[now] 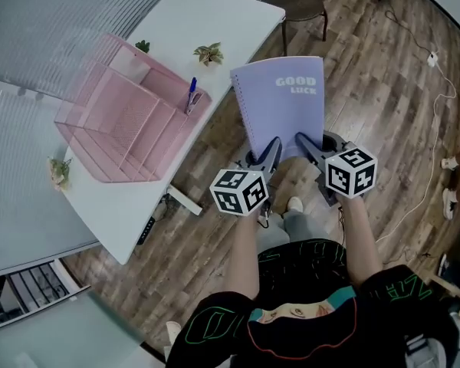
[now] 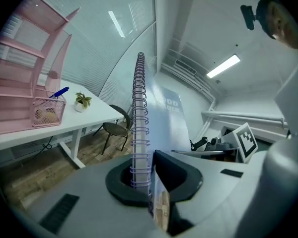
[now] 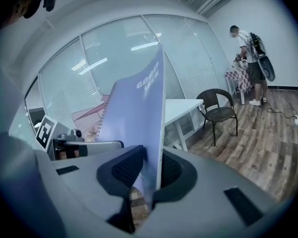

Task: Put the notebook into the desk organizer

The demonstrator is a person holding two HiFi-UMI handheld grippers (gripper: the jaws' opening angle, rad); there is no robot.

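A lilac spiral-bound notebook [image 1: 280,102] is held aloft off the edge of the white bench [image 1: 215,21]. The left gripper [image 1: 267,155] and right gripper [image 1: 307,146] each have their jaws clamped on its bottom edge. Its coil may snag on the pink mesh desk organizer [image 1: 126,125].

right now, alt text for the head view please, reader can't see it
From above, a person's left claw and right claw grip the near edge of a lilac spiral notebook over a wooden floor. To its left, a white desk carries a pink organizer with a blue pen.
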